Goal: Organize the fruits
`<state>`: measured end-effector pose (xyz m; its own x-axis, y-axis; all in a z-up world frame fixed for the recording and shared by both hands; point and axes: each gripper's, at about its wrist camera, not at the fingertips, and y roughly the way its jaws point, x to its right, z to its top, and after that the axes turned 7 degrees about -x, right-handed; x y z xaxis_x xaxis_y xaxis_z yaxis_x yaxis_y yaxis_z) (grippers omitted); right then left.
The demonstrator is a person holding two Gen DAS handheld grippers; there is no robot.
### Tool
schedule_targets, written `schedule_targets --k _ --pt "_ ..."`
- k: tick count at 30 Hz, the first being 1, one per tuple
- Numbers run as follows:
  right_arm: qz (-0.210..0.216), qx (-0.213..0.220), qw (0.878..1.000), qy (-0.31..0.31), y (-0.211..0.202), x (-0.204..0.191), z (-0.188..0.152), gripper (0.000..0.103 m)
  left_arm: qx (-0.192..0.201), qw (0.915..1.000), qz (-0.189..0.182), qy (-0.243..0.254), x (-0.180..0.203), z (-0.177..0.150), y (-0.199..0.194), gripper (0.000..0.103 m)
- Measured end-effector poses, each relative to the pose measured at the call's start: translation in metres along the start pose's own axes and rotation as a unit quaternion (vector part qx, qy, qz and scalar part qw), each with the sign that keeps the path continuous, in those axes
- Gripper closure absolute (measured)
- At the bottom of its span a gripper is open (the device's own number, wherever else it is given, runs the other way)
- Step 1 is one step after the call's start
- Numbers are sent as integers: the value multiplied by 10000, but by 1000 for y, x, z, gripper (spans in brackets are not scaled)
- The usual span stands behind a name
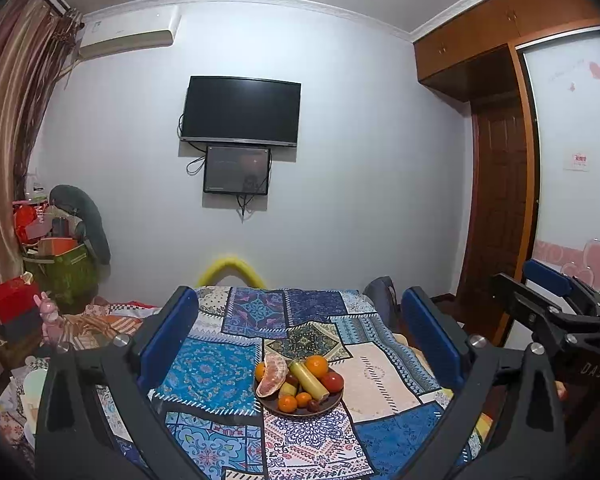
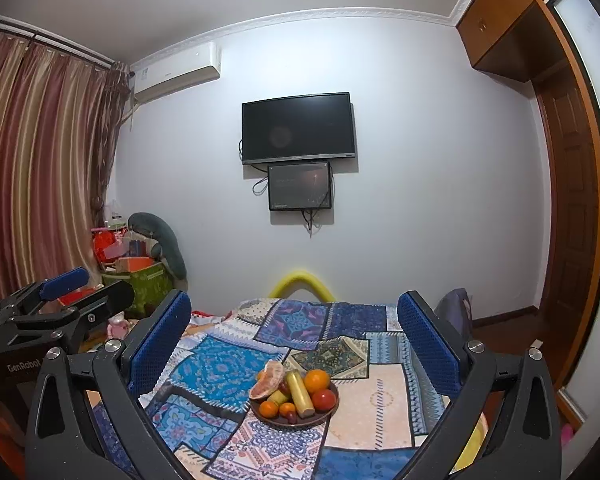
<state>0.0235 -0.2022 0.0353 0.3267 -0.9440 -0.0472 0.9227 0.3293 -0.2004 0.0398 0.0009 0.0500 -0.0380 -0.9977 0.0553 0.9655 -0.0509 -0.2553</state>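
Fruits heaped on a dark, round, shallow plate [image 1: 298, 411] sit low and centre in both views, on a worktop covered with a patchwork cloth [image 1: 216, 376] of blue, white and beige printed panels. The pile holds a peeled pink pomelo wedge [image 1: 272, 376] with a pithy, matte surface, a long pale-yellow banana-like piece [image 1: 310, 380] lying diagonally, glossy round oranges [image 1: 316, 365], a smooth red tomato-like fruit [image 1: 332, 381] and small dark plum-like fruits [image 1: 313, 405] that are hard to make out. The plate's far rim is hidden by the fruit.

The left gripper [image 1: 300, 340] hangs above the cloth with jaws wide and nothing between its textured blue pads [image 1: 168, 336]. The right gripper [image 2: 294, 340] matches it, jaws wide and empty, its dimpled blue pads [image 2: 158, 344] framing the plate. Both black frames are cut off at the bottom edge.
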Motion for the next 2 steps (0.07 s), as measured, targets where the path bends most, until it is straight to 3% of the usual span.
schedule_targets --k 2 --pt "2 -16 10000 -1 1 0 -1 0 -23 10000 17 -14 0 0 2 0"
